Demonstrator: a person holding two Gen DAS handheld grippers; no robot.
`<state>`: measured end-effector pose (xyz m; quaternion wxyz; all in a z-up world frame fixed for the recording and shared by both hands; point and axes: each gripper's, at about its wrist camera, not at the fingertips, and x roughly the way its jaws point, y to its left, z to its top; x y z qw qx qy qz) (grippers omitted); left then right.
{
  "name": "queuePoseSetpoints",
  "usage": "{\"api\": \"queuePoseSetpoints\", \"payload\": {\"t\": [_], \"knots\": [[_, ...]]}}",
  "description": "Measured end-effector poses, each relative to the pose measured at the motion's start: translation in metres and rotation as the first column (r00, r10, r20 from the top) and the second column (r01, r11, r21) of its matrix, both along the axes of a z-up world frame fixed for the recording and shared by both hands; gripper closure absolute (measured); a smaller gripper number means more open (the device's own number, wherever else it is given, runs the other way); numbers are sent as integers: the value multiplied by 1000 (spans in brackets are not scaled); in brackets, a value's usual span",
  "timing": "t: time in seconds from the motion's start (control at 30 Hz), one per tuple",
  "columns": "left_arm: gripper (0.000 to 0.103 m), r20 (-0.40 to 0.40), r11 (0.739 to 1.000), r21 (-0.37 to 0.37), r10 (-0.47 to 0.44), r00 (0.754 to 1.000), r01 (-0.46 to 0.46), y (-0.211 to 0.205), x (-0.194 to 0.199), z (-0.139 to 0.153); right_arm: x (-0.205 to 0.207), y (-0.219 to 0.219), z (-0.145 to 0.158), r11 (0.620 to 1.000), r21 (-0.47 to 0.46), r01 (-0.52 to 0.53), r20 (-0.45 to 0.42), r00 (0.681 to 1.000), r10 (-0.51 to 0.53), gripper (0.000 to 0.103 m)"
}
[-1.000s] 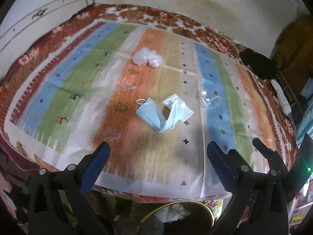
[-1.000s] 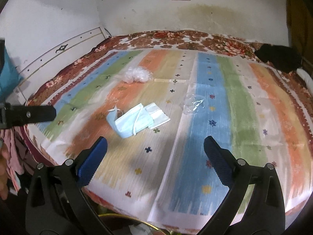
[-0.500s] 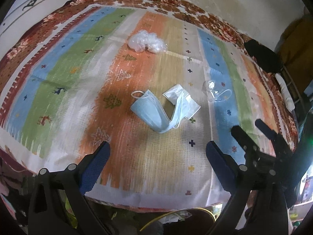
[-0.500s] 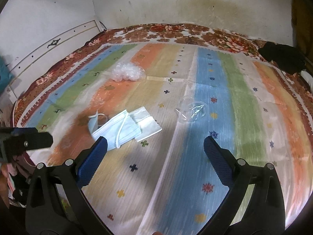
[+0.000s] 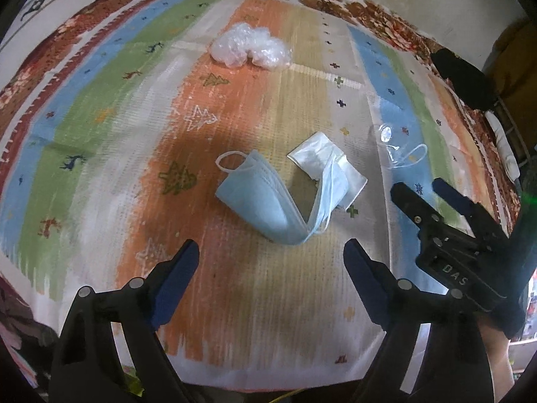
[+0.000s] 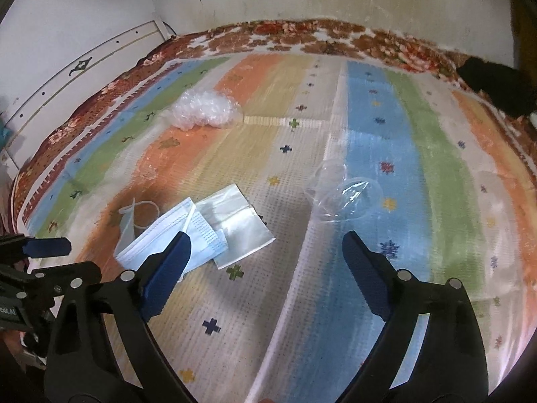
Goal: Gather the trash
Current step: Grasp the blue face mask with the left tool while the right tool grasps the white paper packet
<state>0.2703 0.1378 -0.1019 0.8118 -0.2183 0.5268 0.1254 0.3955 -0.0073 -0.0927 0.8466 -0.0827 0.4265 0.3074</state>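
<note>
While both grippers hang over the striped cloth [image 5: 110, 107], neither one holds anything. The left gripper [image 5: 272, 258] has its two blue-padded fingers spread wide, and the soft blue face mask [image 5: 265, 201] lies just past them, not touching. The mask is thin and pleated, bent into a curl, with a white ear loop at its far end. A flat, shiny white wrapper [image 5: 322, 161] lies under the mask's other end.

The right gripper [image 6: 265, 252] is spread wide too. Its left finger covers a bit of the mask [image 6: 174, 235] in its own view. Just ahead of its right finger sits a crushed clear plastic cup [image 6: 345, 194], see-through and crinkly.

Farther off lies a puffy clump of bubble wrap [image 5: 250, 48], white and bumpy.

From the left camera, the right gripper [image 5: 433, 198] shows up black at the side, and the cup [image 5: 399, 151] looks like a faint outline. From the right camera, the cup's round rim is plain, and the wrapper [image 6: 235, 225] looks grey and smooth. A black thing [image 6: 496, 84] lies at the cloth's far corner.
</note>
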Motion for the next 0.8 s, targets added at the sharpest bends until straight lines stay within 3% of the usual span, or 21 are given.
{"api": "queuePoseSetpoints", "payload": {"t": [0.3, 0.5, 0.7, 0.8], "knots": [[31, -23, 1000, -16, -12, 1000, 11, 15, 19, -22, 21, 12, -28, 999, -39, -2, -74, 997, 0, 38], [36, -41, 997, 57, -45, 998, 47, 19, 24, -28, 33, 23, -42, 999, -47, -13, -92, 996, 9, 52], [61, -53, 999, 2, -54, 997, 54, 23, 24, -36, 31, 34, -54, 996, -72, -58, -106, 993, 50, 71], [79, -66, 998, -10, -70, 995, 69, 19, 25, -39, 27, 38, -57, 993, -94, -74, -92, 994, 65, 77]]}}
